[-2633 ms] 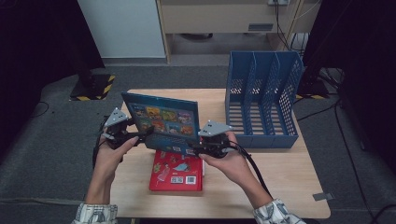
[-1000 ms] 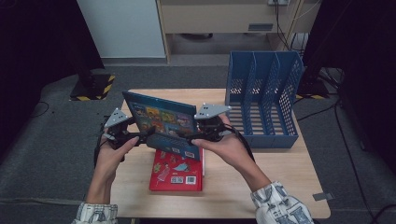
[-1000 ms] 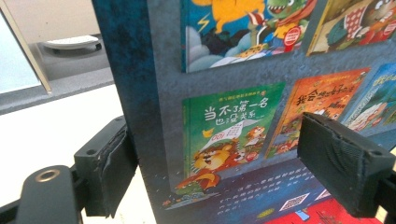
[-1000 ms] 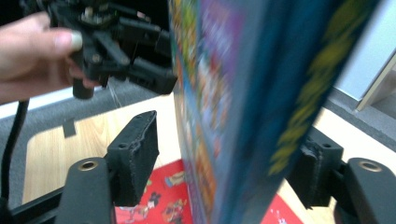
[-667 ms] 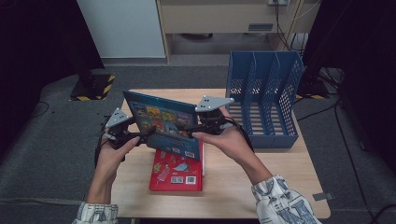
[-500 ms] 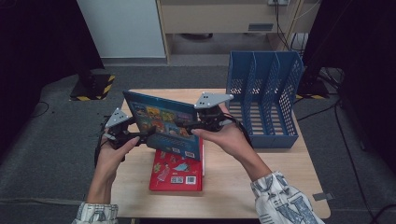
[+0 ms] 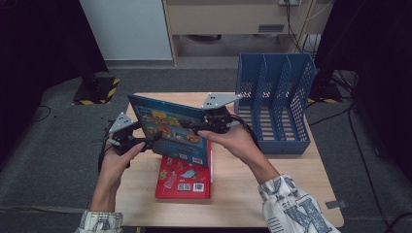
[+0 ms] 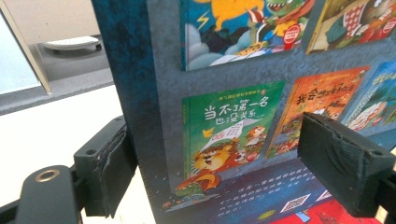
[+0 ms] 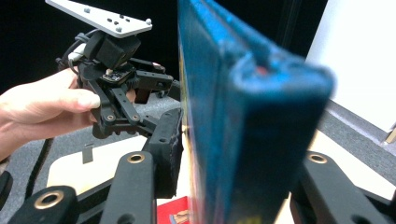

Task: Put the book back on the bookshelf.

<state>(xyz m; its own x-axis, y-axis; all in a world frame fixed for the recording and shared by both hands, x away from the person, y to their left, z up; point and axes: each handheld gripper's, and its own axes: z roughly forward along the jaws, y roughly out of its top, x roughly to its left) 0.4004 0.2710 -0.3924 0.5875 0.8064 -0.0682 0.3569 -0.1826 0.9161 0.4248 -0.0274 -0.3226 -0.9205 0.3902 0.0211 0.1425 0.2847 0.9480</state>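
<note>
High view shows the blue book (image 7: 170,128) held upright over the tabletop's (image 7: 243,194) middle, above a red book (image 7: 184,177) lying flat. The left gripper (image 7: 145,141) clamps its left edge; the right gripper (image 7: 194,128), moved from the lower right edge to the top corner, has just been closing around it. Next it probably goes to the blue file rack (image 7: 274,104) at the far right corner.

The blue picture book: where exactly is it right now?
In the high view the blue picture book is held upright above the table's middle, between the left gripper and right gripper, over the red book.
</note>
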